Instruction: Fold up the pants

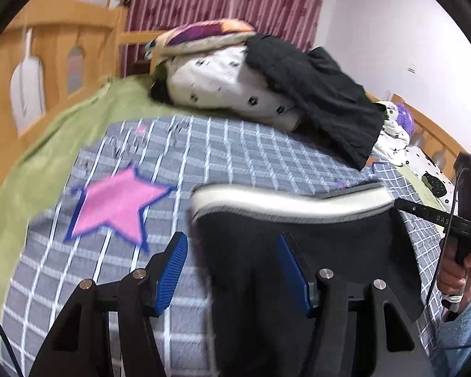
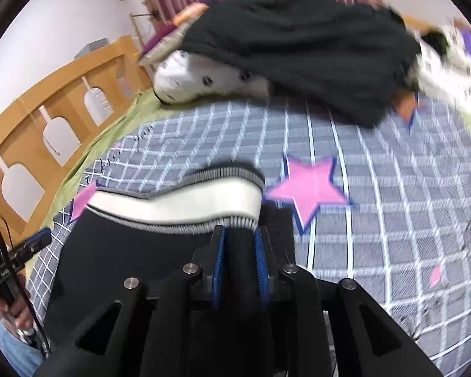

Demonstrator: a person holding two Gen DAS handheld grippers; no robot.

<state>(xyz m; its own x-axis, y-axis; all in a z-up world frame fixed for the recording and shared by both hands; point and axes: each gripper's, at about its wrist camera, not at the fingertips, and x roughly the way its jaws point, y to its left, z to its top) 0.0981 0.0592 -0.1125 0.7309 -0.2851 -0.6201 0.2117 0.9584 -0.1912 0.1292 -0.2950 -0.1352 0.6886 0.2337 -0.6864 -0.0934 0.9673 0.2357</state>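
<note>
Pants lifted by the waistband over the bed, one corner gripped, the other only straddled

The bed (image 2: 392, 220), spread with a grey checked cover with pink stars, lies under everything; a heap of bedding and dark clothes sits at its far side. The black pants (image 2: 116, 260) hang just in front of both tongs, and the white waistband (image 2: 179, 204) runs crosswise from one pair to the other, so the long axis of the legs falls away below, out of sight. The right tongs (image 2: 240, 245) are nearly closed and pinch black cloth just under the band's right end. The left tongs (image 1: 232, 264) stand about half open: cloth at the band's left end lies between the blue pads, touching the right one, while the left pad is clear. I judge the left side needs closing before any fold.
</note>
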